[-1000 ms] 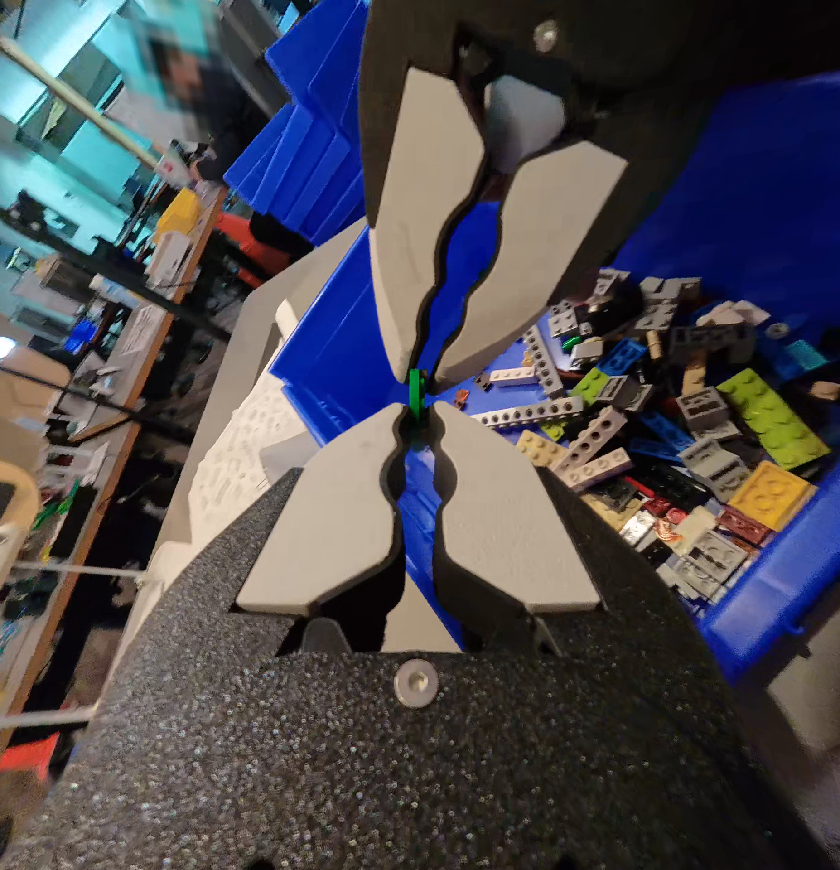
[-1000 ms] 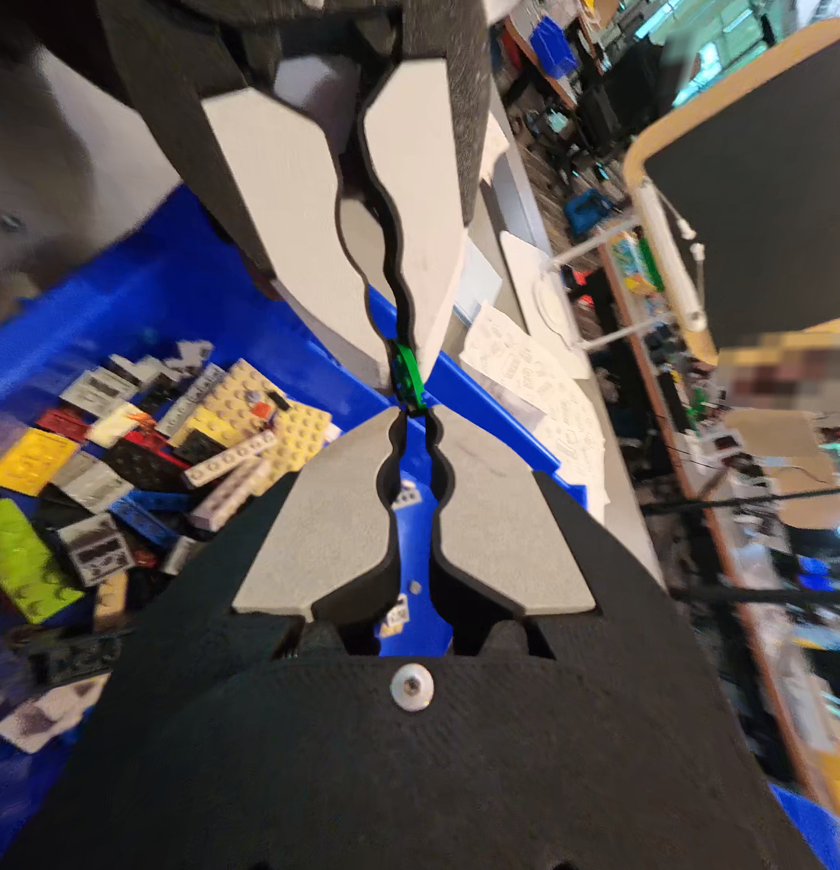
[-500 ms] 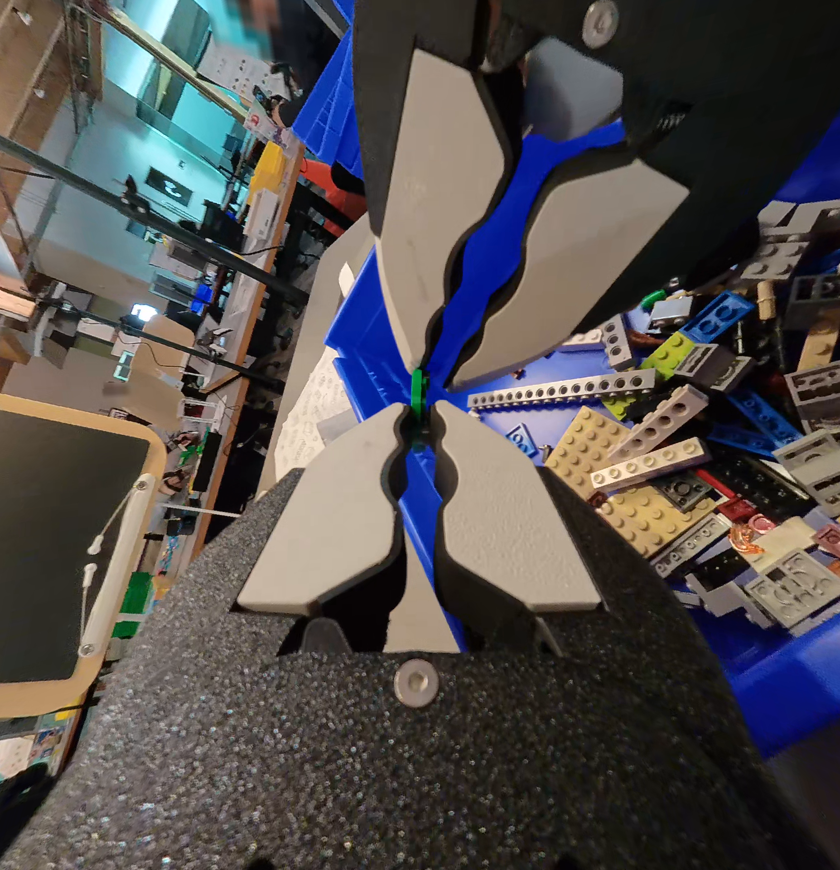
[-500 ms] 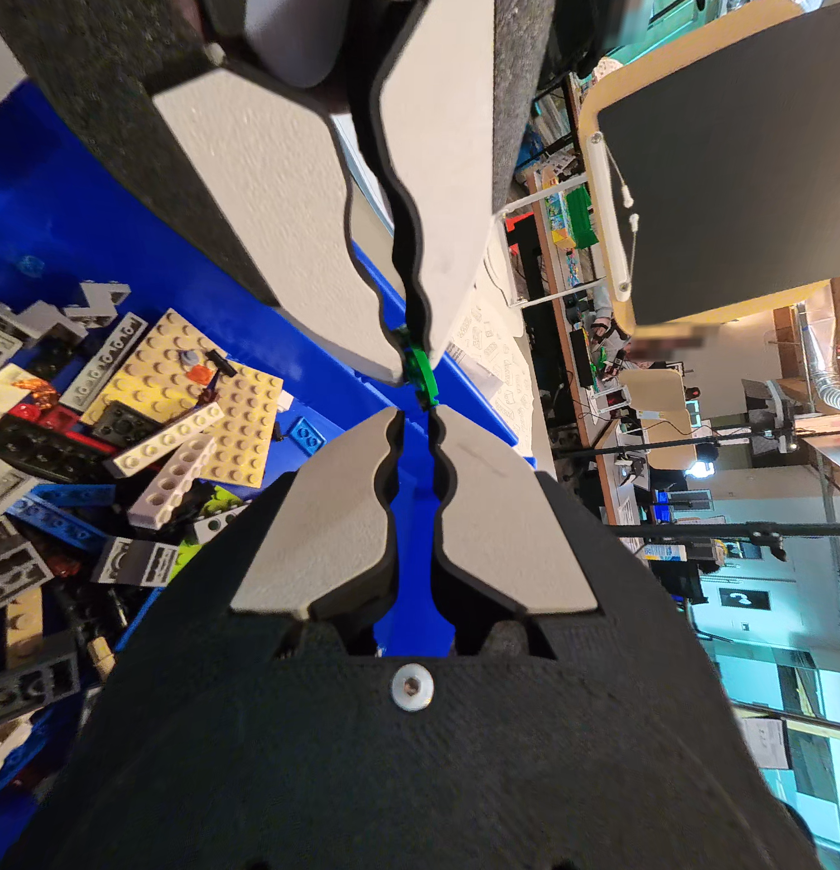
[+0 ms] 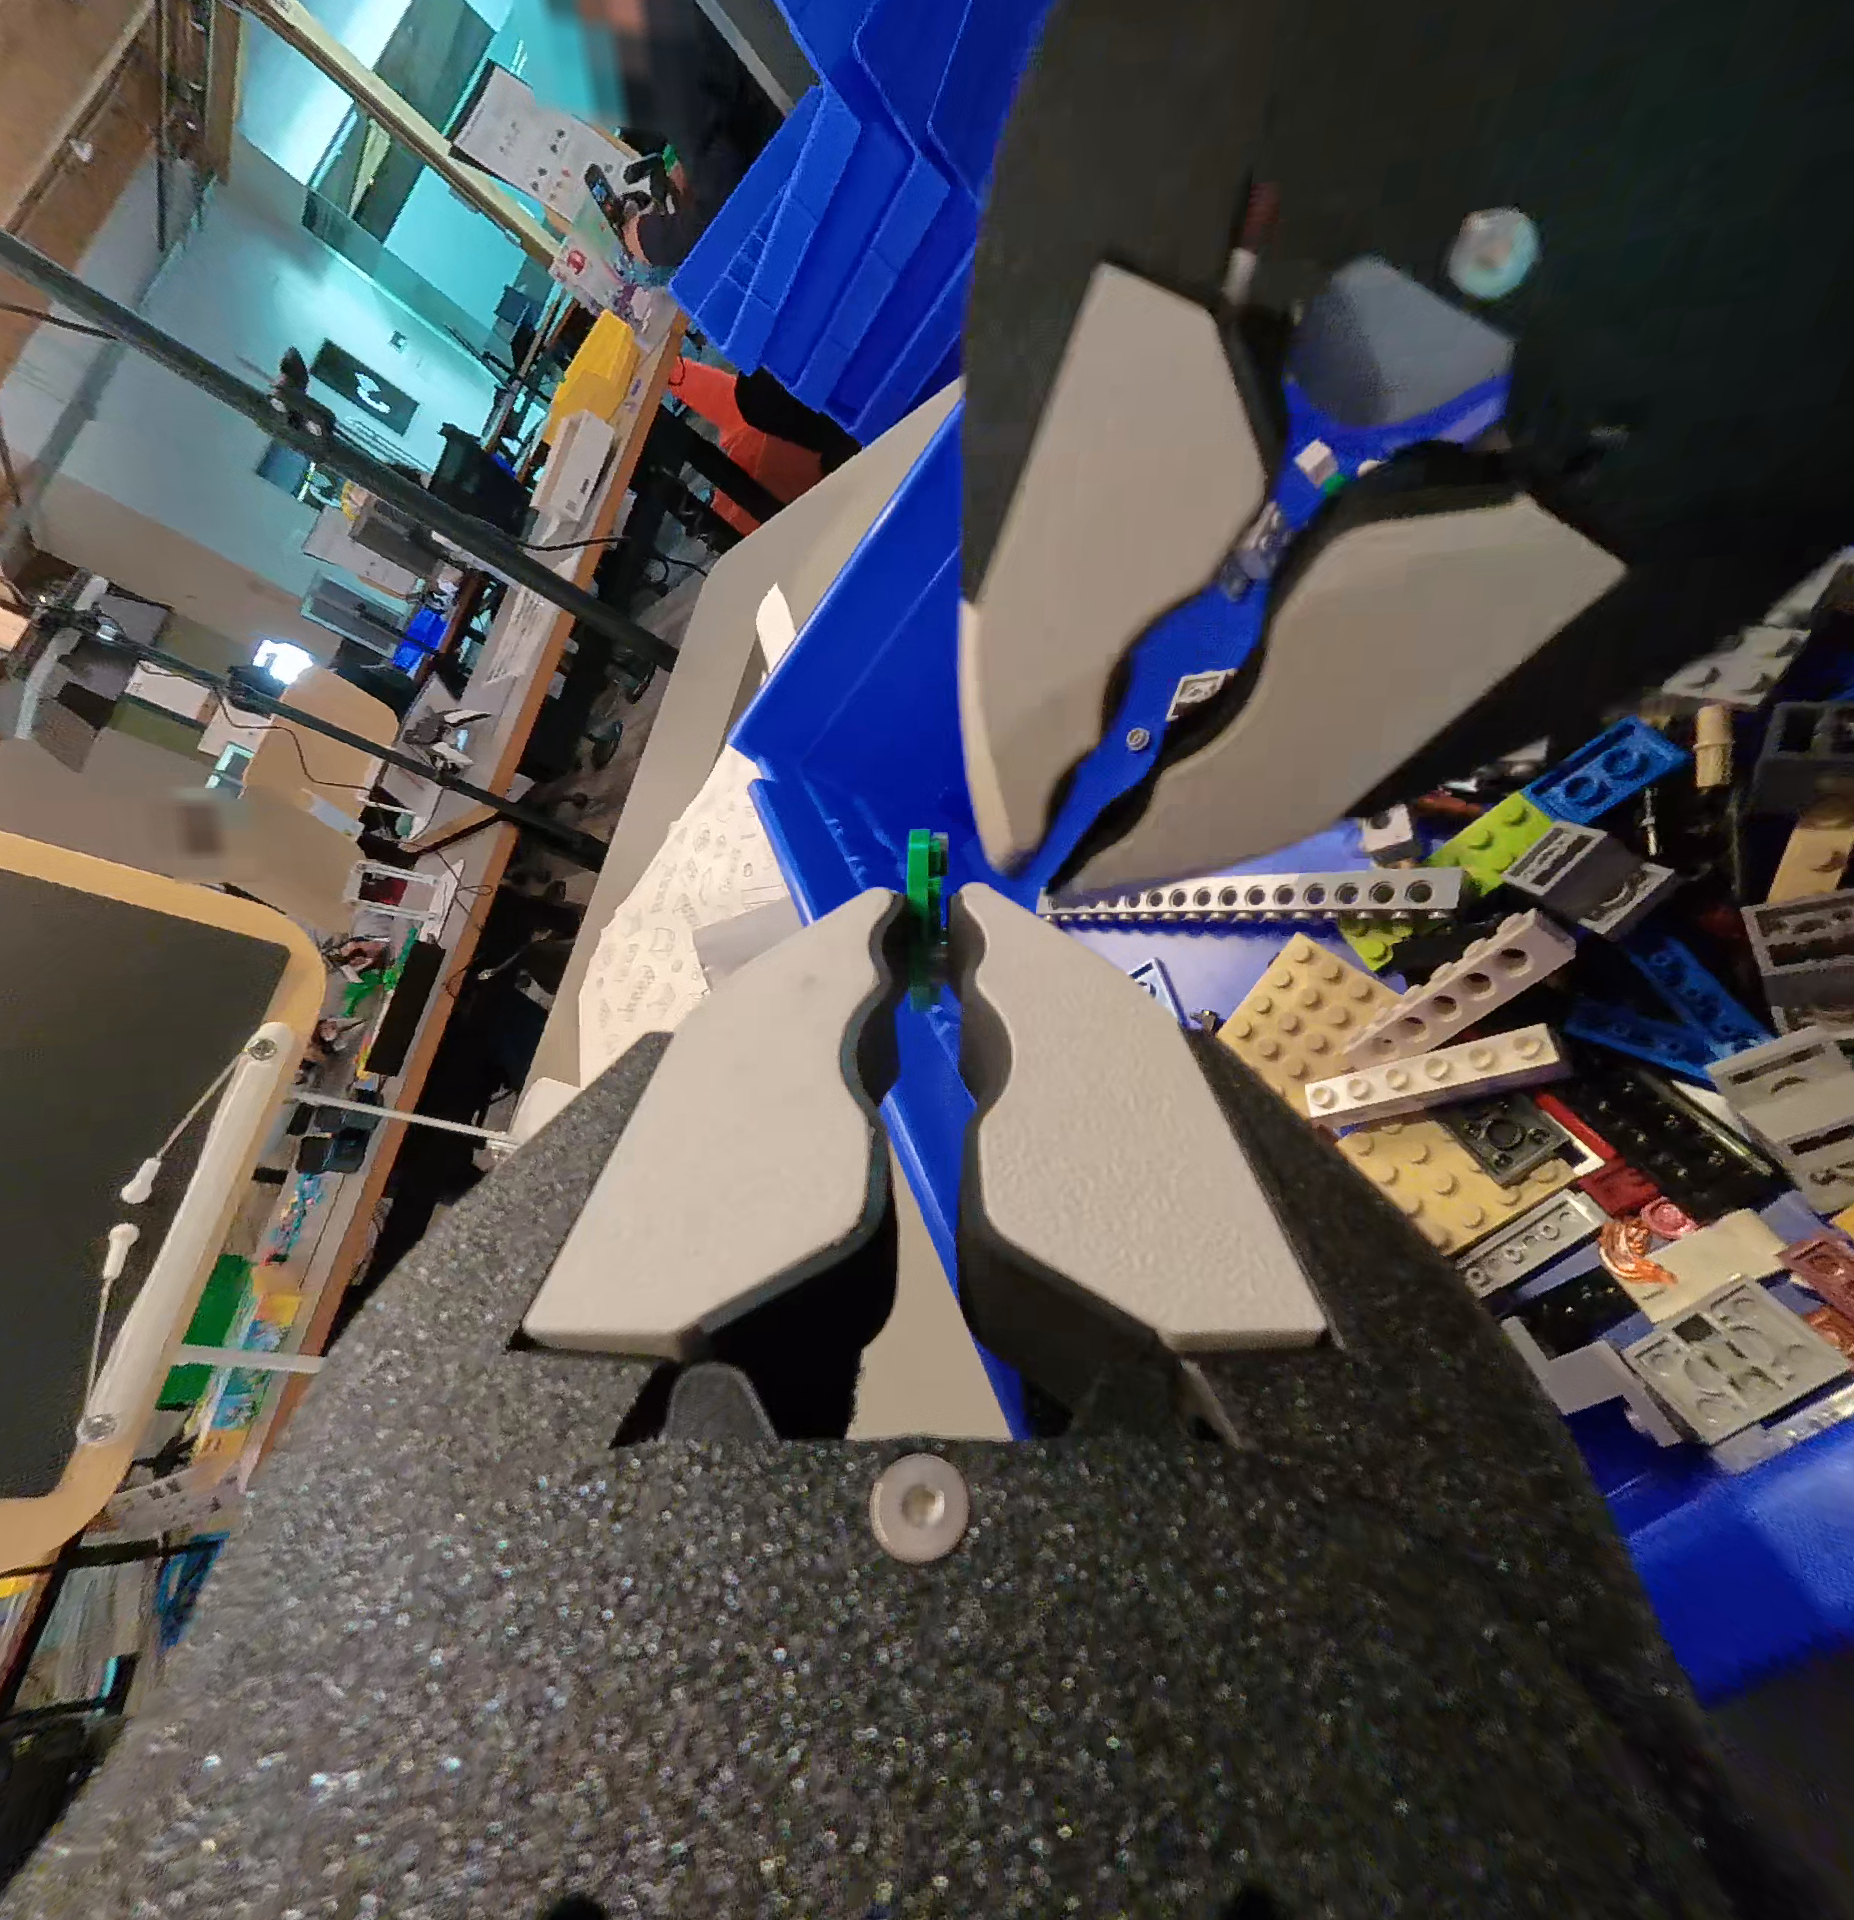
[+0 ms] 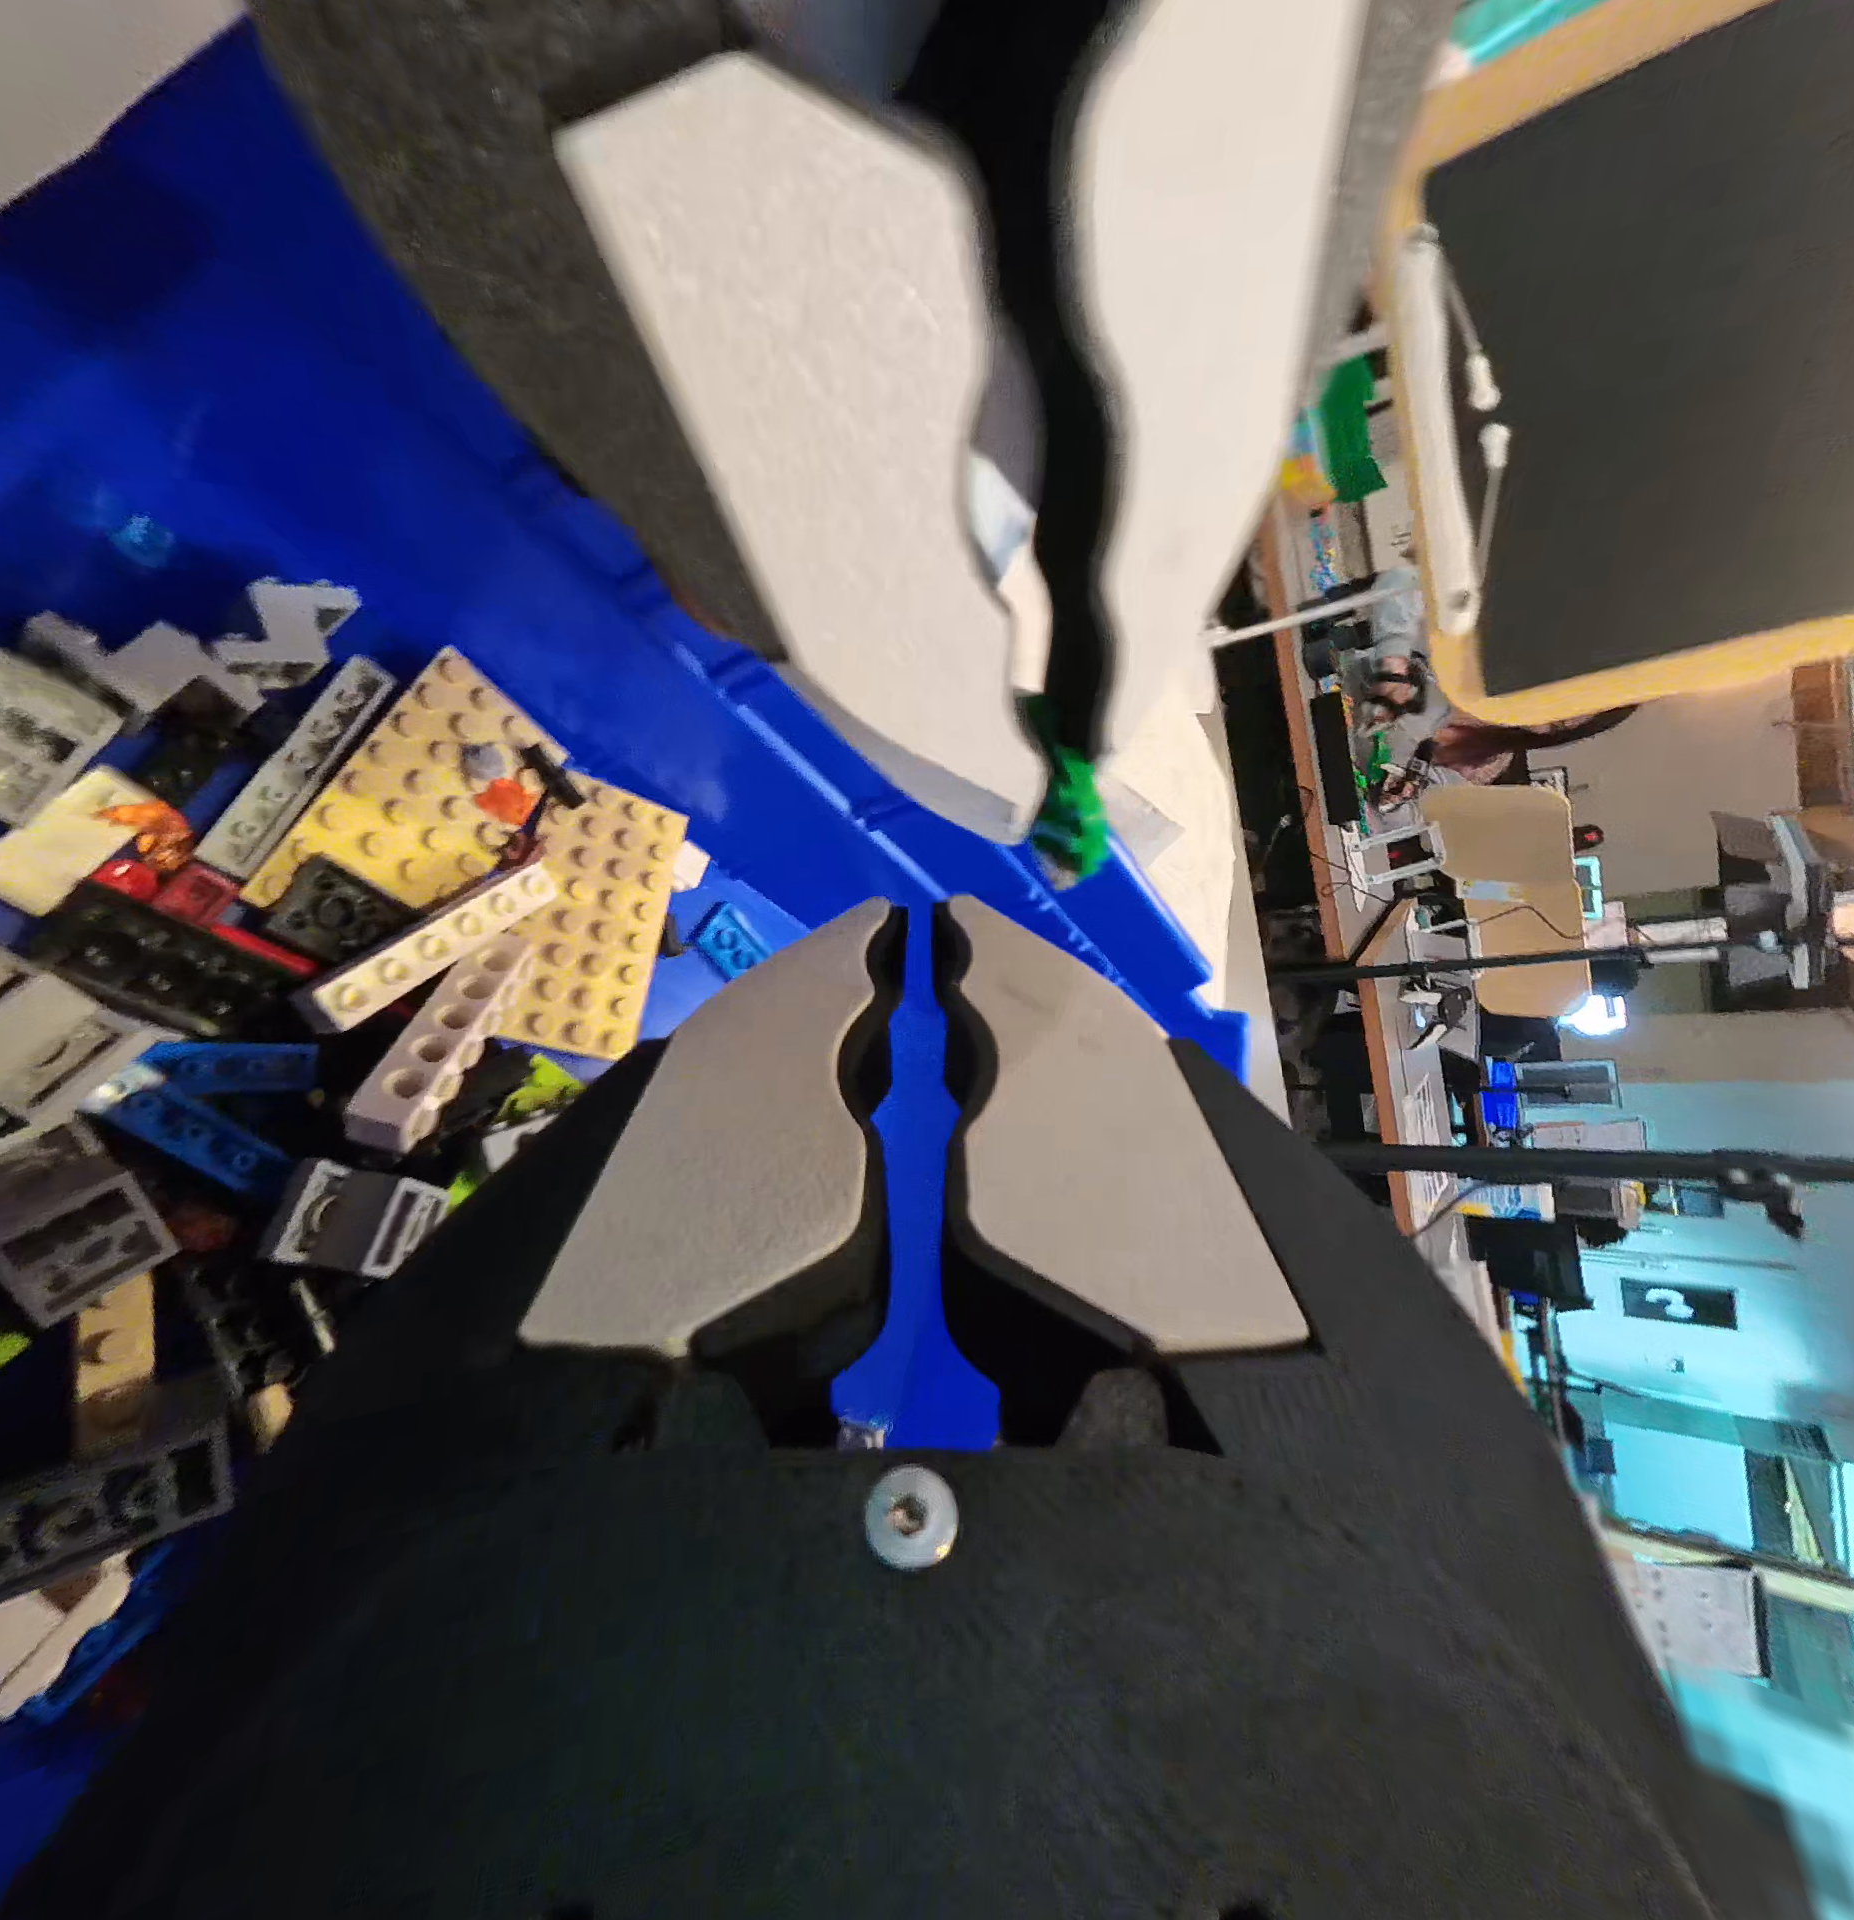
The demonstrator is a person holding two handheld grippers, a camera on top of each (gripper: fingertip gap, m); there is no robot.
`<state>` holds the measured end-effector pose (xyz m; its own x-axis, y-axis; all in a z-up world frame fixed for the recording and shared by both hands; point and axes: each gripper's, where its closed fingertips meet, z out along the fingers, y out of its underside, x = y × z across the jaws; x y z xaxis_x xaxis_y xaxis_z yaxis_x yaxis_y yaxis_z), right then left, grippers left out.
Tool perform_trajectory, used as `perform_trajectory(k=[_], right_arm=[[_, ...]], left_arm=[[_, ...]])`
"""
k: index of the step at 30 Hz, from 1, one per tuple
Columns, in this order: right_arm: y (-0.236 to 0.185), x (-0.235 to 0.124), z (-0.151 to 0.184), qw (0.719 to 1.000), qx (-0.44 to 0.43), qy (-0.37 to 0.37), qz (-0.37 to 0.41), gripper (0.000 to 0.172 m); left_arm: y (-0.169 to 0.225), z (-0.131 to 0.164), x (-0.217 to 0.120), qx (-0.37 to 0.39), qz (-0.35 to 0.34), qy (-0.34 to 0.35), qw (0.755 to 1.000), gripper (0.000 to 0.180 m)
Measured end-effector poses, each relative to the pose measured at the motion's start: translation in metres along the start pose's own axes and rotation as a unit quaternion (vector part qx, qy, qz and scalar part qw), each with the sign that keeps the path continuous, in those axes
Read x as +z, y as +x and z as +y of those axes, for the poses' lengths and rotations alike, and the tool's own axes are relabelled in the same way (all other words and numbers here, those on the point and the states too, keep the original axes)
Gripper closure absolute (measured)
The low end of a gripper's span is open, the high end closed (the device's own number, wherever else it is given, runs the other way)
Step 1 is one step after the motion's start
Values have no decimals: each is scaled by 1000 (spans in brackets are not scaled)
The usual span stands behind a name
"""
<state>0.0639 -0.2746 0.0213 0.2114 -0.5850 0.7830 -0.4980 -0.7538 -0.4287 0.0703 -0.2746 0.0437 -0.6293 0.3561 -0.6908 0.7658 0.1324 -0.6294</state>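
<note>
The blue bin (image 5: 850, 665) of mixed toy bricks (image 5: 1442, 1081) fills the right of the left wrist view and the left of the right wrist view, as it did before, with a grey table (image 5: 694, 644) beyond its rim. What has changed is the pair of grippers: a second ago both sets of tips met on one small green piece (image 5: 925, 904), and now they have drawn apart.

The left gripper (image 5: 925, 920) keeps the green piece, its two grey pads pressed against the flat sides, with the piece standing up past the tips (edge-on to its own camera). The right gripper (image 6: 910, 920) has let go: its jaws stand slightly apart with only blue bin showing between them. The green piece now sits up and to the right of those bare tips, near but not touching.
</note>
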Motion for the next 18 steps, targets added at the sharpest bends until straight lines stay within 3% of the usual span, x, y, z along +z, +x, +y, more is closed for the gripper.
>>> perform_trajectory(k=[1,7,18], right_arm=[[6,-1,0,1000,15,4,10,165],[13,-3,-2,999,31,15,24,155],[8,-5,-4,999,45,29,9,147]], left_arm=[[1,-1,0,7,-1,3,1000,174],[5,-6,-2,48,-5,22,999,174],[-1,-12,-5,59,-44,50,996,174]])
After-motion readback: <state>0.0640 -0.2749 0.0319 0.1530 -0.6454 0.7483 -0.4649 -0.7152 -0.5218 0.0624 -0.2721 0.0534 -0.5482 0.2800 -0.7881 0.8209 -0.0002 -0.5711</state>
